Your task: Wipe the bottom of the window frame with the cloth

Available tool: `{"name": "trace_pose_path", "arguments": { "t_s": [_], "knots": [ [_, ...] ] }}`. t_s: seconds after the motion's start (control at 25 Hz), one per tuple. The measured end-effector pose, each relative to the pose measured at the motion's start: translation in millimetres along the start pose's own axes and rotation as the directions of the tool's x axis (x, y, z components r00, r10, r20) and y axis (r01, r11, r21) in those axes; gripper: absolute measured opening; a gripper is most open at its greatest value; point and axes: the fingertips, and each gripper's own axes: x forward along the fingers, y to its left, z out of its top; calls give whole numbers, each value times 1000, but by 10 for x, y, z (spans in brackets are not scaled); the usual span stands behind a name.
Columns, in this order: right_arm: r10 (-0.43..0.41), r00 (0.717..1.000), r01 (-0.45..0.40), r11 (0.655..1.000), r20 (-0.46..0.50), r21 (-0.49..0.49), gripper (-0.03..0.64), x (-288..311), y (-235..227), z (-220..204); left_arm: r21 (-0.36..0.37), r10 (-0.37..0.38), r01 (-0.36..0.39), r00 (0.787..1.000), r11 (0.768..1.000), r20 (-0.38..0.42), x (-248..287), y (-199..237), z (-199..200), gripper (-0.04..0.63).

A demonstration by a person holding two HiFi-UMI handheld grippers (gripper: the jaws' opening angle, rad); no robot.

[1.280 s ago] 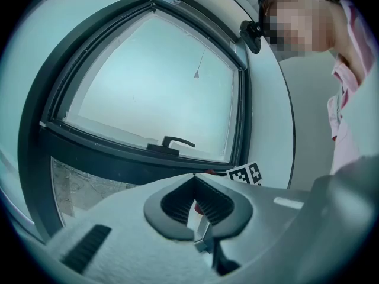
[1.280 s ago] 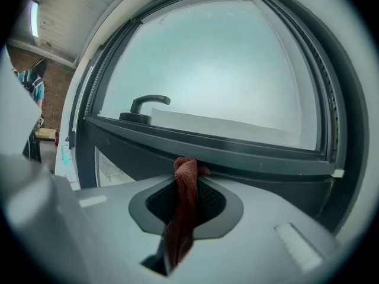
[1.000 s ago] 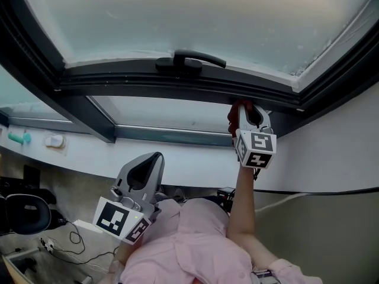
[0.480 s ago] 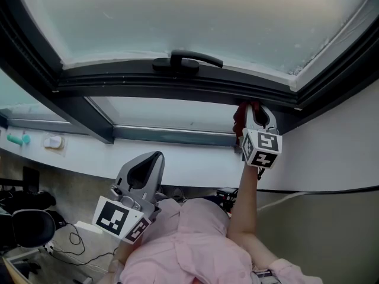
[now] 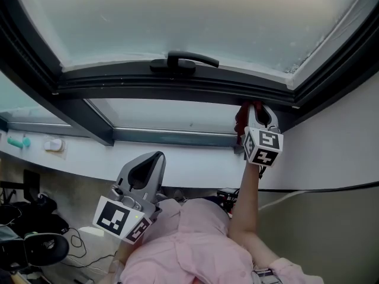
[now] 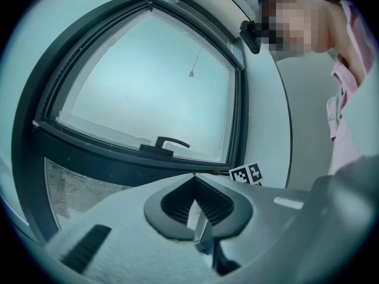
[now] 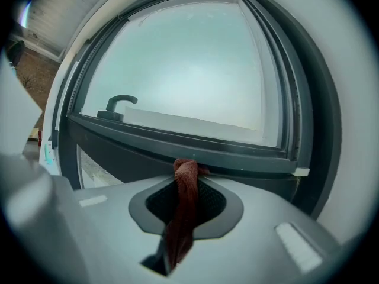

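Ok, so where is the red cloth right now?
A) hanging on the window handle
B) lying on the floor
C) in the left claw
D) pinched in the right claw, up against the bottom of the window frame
D: the right gripper view shows the red cloth pinched in the right claw, its end pressed to the dark window frame. The left claw is shut with nothing in it.

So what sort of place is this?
Probably an office or workroom: a big dark-framed window with a lever handle, what looks like a black office chair, and loose cables on the floor.
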Motion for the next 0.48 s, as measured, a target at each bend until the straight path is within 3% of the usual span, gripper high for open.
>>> {"name": "trace_pose_path", "arguments": {
  "t_s": [0.2, 0.48],
  "knots": [
    [-61, 998, 61, 997, -7, 40, 49, -48, -271, -52, -1, 10, -10, 1000, 1000, -2, -12, 12, -14, -2],
    [-45, 999, 45, 998, -12, 31, 51, -64, -302, -61, 3, -1, 1, 1000, 1000, -1, 29, -56, 30, -3]
  ]
}}
